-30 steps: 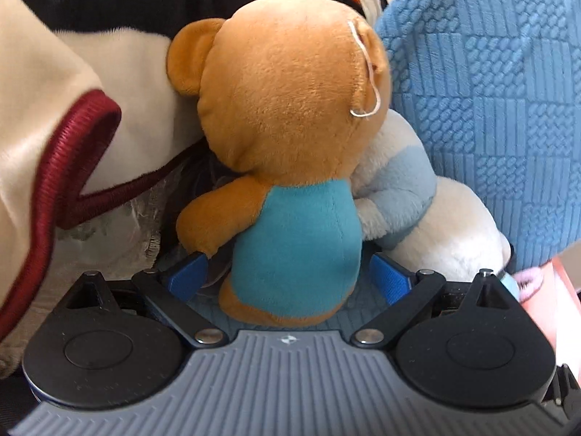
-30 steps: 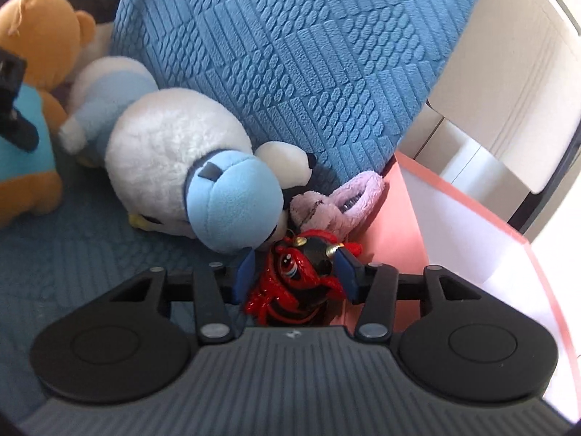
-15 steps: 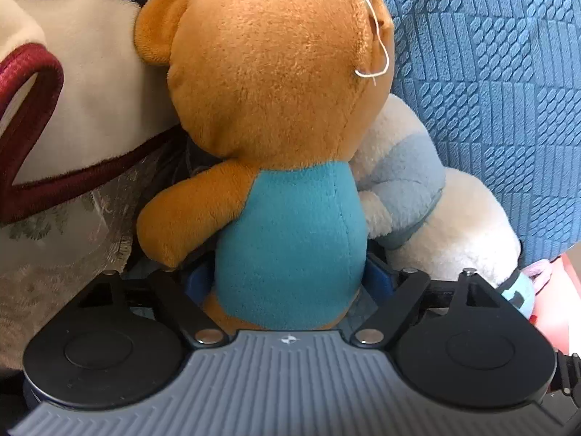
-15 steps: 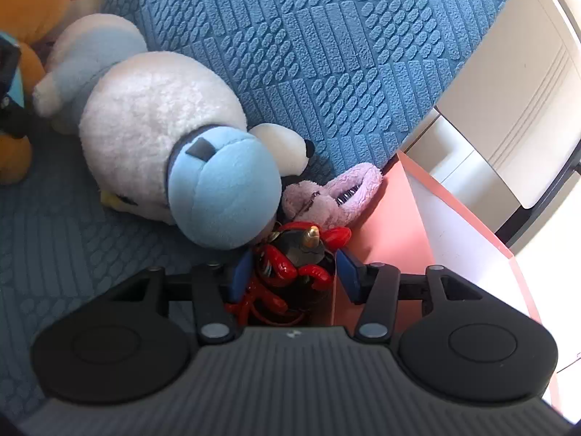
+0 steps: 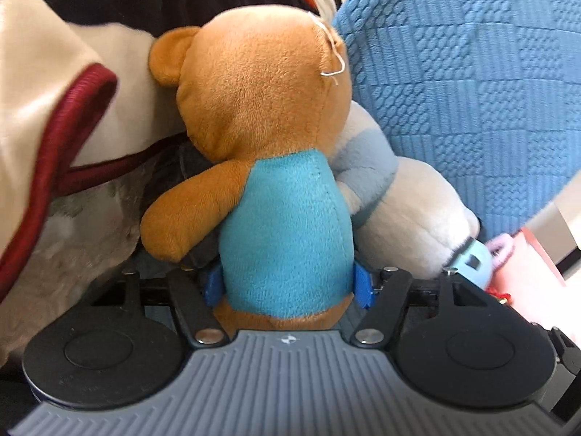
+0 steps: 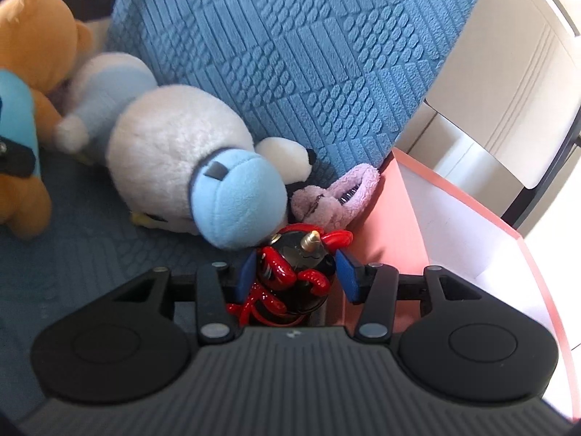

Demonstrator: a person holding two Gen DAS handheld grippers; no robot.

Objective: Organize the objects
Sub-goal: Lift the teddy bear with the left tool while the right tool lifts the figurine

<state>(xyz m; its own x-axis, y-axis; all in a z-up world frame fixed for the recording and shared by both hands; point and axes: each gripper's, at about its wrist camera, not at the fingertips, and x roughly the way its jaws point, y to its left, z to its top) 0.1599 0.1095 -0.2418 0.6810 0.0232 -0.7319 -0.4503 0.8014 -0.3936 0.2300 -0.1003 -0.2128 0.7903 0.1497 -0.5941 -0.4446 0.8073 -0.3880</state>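
Note:
A brown teddy bear [image 5: 268, 116] in a teal shirt stands with its back to me in the left wrist view. My left gripper [image 5: 288, 285] is shut on the bear's body, a blue pad on each side. The bear also shows at the left edge of the right wrist view [image 6: 25, 72]. My right gripper [image 6: 295, 275] has its jaws around a red and black toy figure [image 6: 294, 272]; the left pad touches it and a small gap shows at the right pad. A white plush with a light blue cap [image 6: 189, 174] lies beside it.
A small pink plush slipper [image 6: 334, 200] lies against a pink open box [image 6: 454, 239] at the right. A blue textured cushion [image 6: 290, 54] stands behind the toys. A cream blanket with dark red trim [image 5: 58, 109] is piled at the left.
My left gripper closed on the bear and now holds it a little further from the blanket. My right gripper moved over the red toy, which now sits deeper between the jaws.

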